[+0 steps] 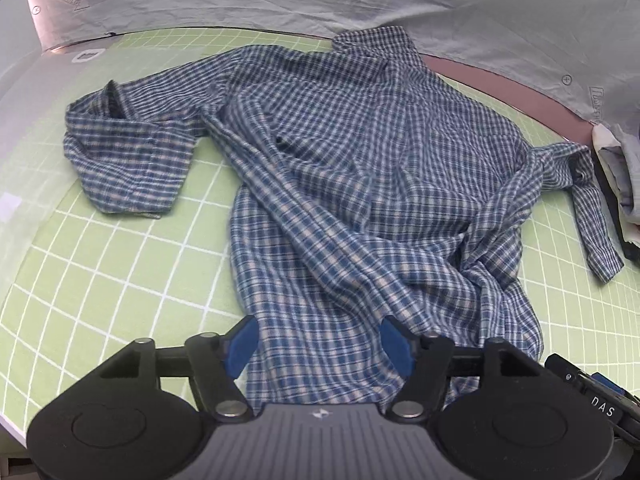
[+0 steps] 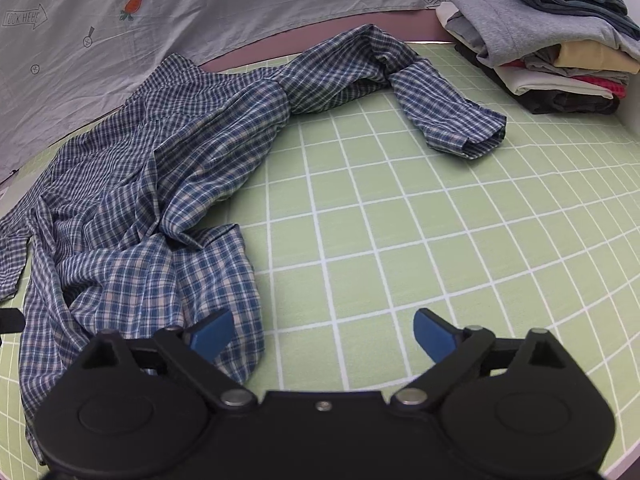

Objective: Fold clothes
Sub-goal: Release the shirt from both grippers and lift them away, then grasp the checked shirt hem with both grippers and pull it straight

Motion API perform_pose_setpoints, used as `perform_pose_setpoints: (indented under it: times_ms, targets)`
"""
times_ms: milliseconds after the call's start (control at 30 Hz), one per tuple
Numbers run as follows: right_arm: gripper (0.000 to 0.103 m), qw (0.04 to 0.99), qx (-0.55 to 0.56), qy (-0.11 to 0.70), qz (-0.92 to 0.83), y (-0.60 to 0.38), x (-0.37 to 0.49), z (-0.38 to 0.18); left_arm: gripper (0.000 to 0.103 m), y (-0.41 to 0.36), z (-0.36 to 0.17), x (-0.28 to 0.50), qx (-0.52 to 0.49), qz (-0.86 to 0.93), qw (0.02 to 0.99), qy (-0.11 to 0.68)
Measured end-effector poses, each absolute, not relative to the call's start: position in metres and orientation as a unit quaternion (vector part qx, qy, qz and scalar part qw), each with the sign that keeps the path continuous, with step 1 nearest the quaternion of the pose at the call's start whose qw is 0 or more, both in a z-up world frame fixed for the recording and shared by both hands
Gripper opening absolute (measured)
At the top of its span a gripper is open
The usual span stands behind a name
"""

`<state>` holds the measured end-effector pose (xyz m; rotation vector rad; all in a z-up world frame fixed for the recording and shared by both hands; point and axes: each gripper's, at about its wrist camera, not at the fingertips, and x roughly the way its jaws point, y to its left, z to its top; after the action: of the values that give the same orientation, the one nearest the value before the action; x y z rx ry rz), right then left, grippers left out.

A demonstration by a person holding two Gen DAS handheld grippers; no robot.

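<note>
A blue and white checked shirt (image 1: pixel 360 168) lies rumpled on the green grid mat (image 1: pixel 100 280), collar at the far side and one sleeve (image 1: pixel 128 152) bunched out to the left. My left gripper (image 1: pixel 320 346) hovers open over the shirt's near hem, its blue pads on either side of the cloth without pinching it. In the right wrist view the same shirt (image 2: pixel 152 200) fills the left half, with its other sleeve (image 2: pixel 440 108) stretched out to the right. My right gripper (image 2: pixel 324 336) is open above the mat (image 2: pixel 400 220); its left pad overlaps the shirt's hem corner.
A stack of folded clothes (image 2: pixel 552 40) sits at the mat's far right corner. A pale grey printed sheet (image 2: pixel 160 8) hangs along the back. The mat's left edge meets a white tabletop (image 1: pixel 24 120). Part of the right gripper (image 1: pixel 596 396) shows at the lower right of the left wrist view.
</note>
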<state>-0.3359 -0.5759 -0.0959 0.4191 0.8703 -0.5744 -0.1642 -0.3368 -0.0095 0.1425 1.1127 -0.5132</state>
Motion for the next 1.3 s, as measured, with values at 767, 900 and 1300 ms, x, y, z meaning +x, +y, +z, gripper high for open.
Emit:
perform_pose_setpoints:
  times_ms: [767,900,1300]
  targets:
    - [0.103,0.847,0.173,0.418,-0.280,-0.579,-0.330,-0.096,0.005,-0.328,-0.011,-0.162,0.060,-0.230,0.815,0.529]
    - [0.103,0.855,0.155,0.403,-0.289,-0.558,-0.317,-0.091,0.005,-0.278,-0.007,-0.147,0.042,-0.172,0.833,0.525]
    - [0.103,0.874,0.115,0.376,-0.286,-0.493,-0.288,-0.074,0.015,-0.168,-0.023,-0.119,-0.004,-0.081,0.834,0.546]
